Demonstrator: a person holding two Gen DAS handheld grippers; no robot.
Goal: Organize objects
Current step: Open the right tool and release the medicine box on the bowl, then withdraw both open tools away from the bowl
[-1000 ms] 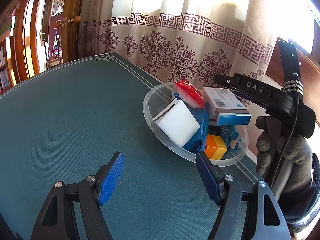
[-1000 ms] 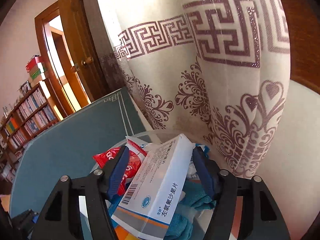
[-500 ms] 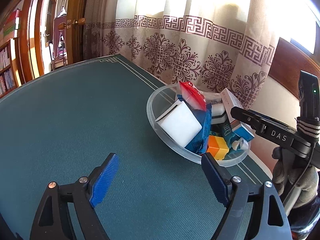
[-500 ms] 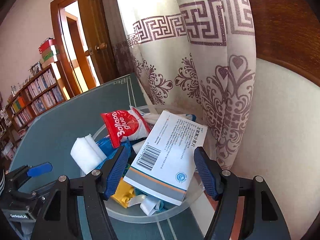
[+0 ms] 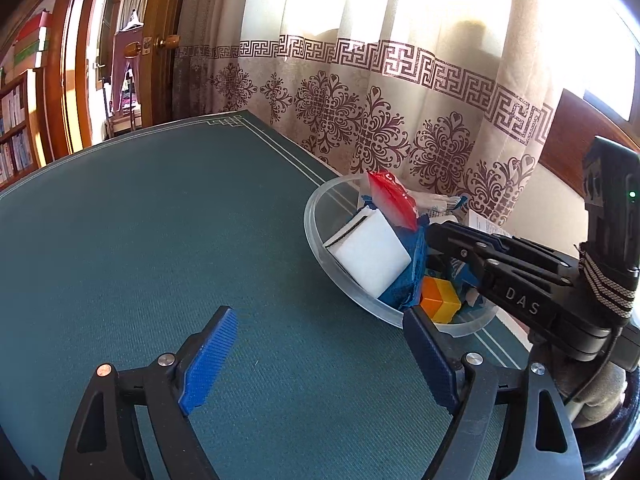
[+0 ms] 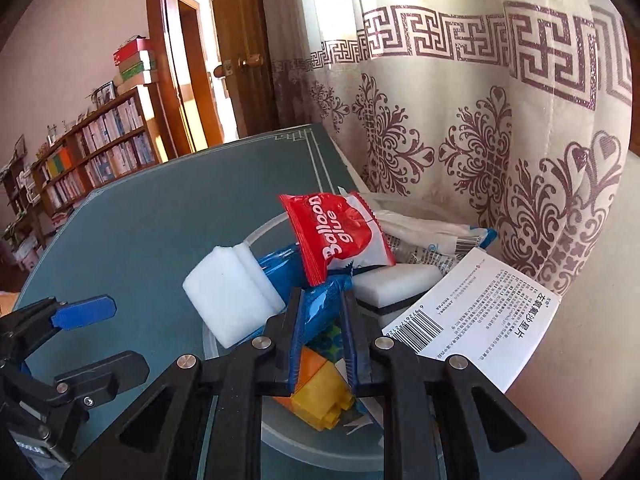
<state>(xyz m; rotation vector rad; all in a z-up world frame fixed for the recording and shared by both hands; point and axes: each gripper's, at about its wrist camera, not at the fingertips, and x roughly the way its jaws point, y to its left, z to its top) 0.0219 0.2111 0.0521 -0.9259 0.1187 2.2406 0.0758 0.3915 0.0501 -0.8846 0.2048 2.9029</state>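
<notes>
A clear plastic bowl (image 5: pixel 320 236) at the table's right edge holds a white sponge block (image 5: pixel 370 258), a red "Balloon glue" packet (image 6: pixel 338 232), a blue wrapper (image 6: pixel 320 308), an orange-yellow toy brick (image 6: pixel 320 390), a second sponge (image 6: pixel 394 284) and a white medicine box (image 6: pixel 476 316) that leans on the bowl's right side. My right gripper (image 6: pixel 320 340) is nearly shut with nothing between its jaws, and hovers above the bowl's near side. It also shows in the left wrist view (image 5: pixel 430 234). My left gripper (image 5: pixel 320 364) is open and empty above the green table, left of the bowl.
The green table top (image 5: pixel 140 240) stretches left and back. A patterned curtain (image 5: pixel 400 100) hangs close behind the bowl. A wooden door (image 6: pixel 236 52) and bookshelves (image 6: pixel 92 148) stand far off. The table's right edge (image 5: pixel 504 344) runs just past the bowl.
My right gripper let go of the medicine box, which now lies in the bowl, then drew back and narrowed its jaws. My left gripper backed off a little.
</notes>
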